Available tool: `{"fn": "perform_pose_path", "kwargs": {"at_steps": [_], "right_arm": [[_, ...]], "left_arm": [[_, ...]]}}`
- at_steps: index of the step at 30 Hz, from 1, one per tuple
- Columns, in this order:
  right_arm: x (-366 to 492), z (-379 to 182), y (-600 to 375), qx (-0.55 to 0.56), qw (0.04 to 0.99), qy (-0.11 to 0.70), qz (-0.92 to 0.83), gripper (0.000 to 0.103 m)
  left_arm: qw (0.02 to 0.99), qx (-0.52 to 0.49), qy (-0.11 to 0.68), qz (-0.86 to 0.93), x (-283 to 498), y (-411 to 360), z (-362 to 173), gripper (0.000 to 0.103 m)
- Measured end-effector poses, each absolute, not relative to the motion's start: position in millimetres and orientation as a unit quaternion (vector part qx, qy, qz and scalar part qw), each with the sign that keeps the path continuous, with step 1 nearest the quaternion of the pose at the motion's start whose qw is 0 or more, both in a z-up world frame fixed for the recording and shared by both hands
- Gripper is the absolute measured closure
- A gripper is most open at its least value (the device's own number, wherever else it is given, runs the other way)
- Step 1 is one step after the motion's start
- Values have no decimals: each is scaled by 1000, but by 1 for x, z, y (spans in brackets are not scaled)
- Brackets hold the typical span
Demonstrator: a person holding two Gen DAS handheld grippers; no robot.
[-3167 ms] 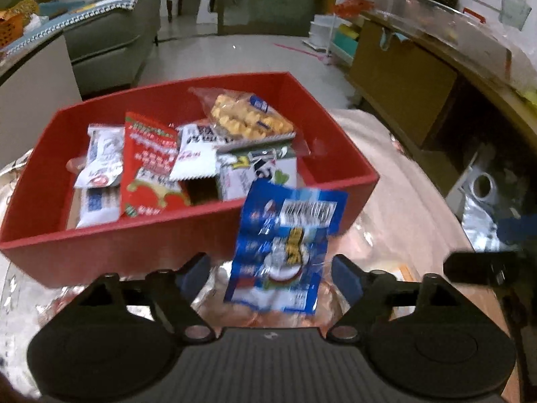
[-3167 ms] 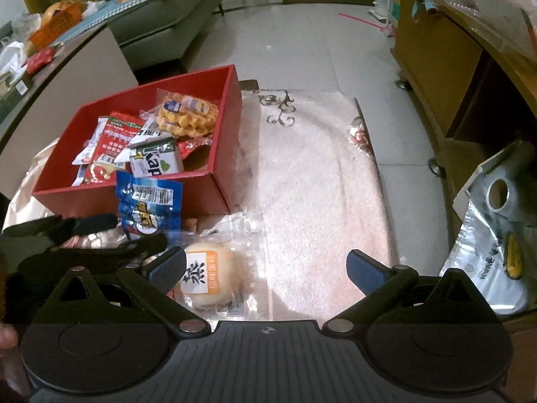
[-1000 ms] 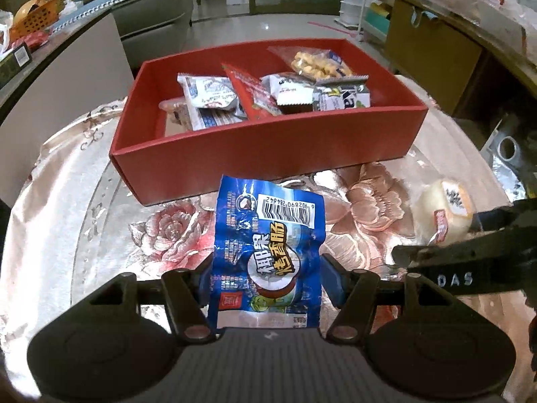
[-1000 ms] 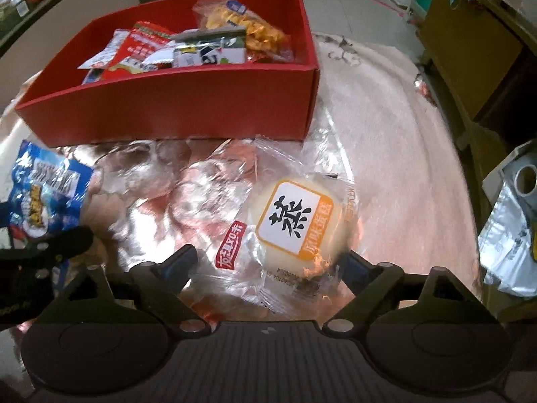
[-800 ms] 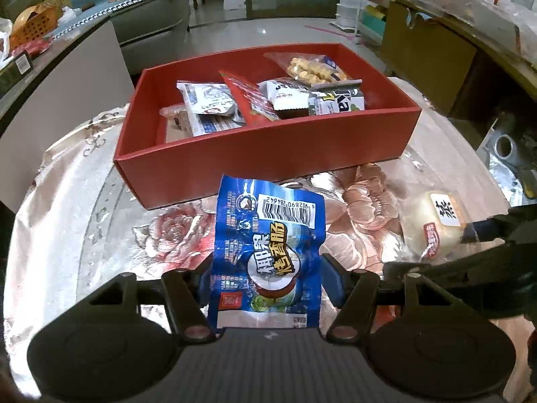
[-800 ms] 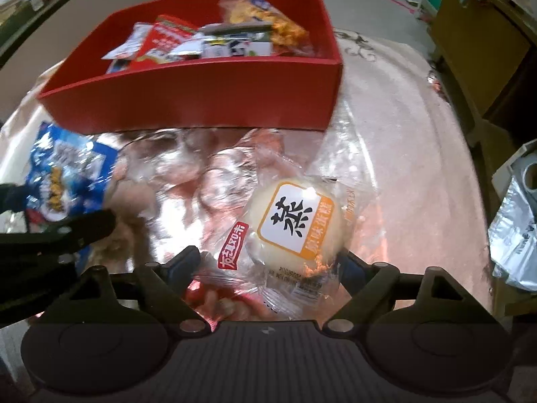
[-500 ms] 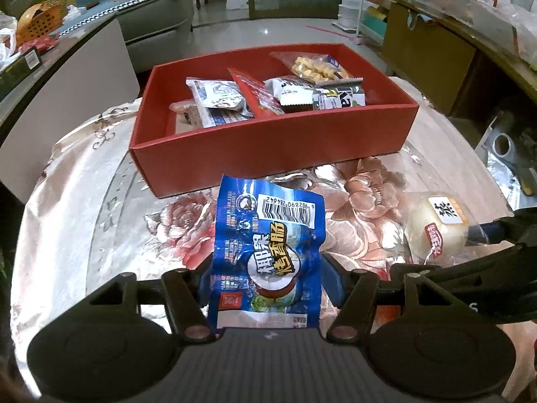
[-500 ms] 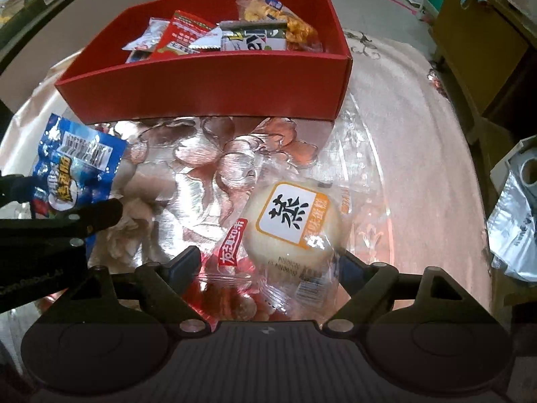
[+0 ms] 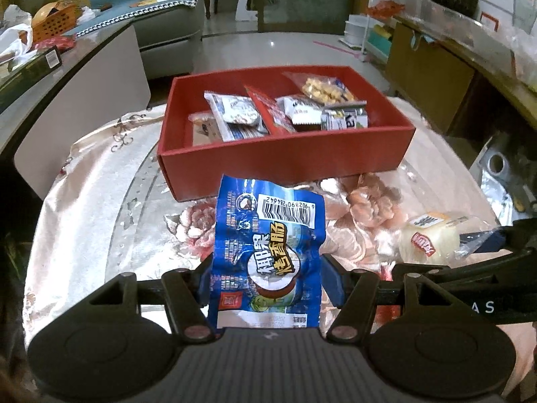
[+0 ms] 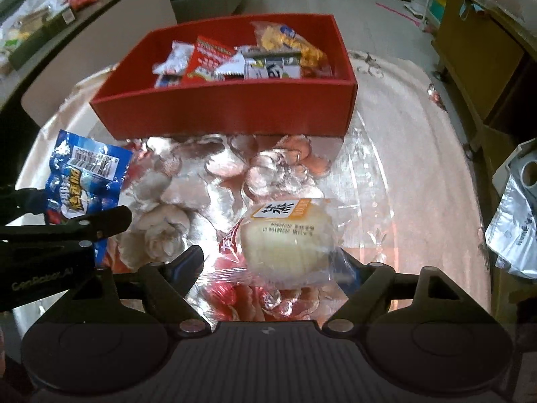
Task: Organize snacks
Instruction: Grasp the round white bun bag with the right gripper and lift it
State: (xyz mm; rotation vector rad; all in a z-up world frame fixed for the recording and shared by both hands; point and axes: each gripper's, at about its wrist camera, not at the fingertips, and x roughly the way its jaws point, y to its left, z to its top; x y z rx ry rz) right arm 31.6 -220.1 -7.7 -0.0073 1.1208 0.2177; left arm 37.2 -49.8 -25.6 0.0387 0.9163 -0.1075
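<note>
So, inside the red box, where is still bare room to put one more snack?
In the red box, the floor is bare at the left end, between the left wall and the white-blue packet. The middle and right are crowded: the red packet, the carton and the yellow snack bag overlap.

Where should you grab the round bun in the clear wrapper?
Grip the bun across its round middle, coming from above, one finger each side. The loose clear wrapper would probably slip. The right gripper straddles it that way now, jaws closing.
</note>
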Motion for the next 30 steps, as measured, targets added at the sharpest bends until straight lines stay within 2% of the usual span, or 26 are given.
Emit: {"fn": "perform_pose_path", "kwargs": {"at_steps": [13, 14, 15, 17, 21, 23, 26, 28, 29, 30], "right_arm": [[47, 23, -222, 27, 861, 493, 123, 25], [50, 25, -221, 30, 862, 491, 125, 31], [52, 27, -221, 33, 863, 488, 129, 43], [57, 30, -223, 51, 860, 488, 142, 45], [61, 25, -229, 33, 861, 494, 117, 39], [60, 15, -231, 18, 854, 508, 108, 32], [65, -3, -232, 12, 841, 533, 90, 31], [65, -9, -224, 2, 830, 548, 103, 24], [63, -10, -218, -2, 828, 549, 115, 14], [62, -12, -212, -10, 825, 549, 130, 12]], "left_arm": [[911, -14, 410, -48, 52, -43, 0, 48], [911, -18, 408, -49, 54, -43, 1, 48], [912, -20, 407, -48, 56, -43, 2, 48], [913, -25, 406, -46, 60, -41, 3, 48], [909, -27, 414, -44, 63, -38, -3, 48], [905, -29, 422, -43, 64, -38, -7, 48], [901, -28, 430, -46, 63, -37, -10, 48], [901, -27, 430, -47, 61, -35, -11, 48], [901, -28, 430, -47, 61, -35, -11, 48], [901, -28, 431, -45, 62, -34, -12, 48]]}}
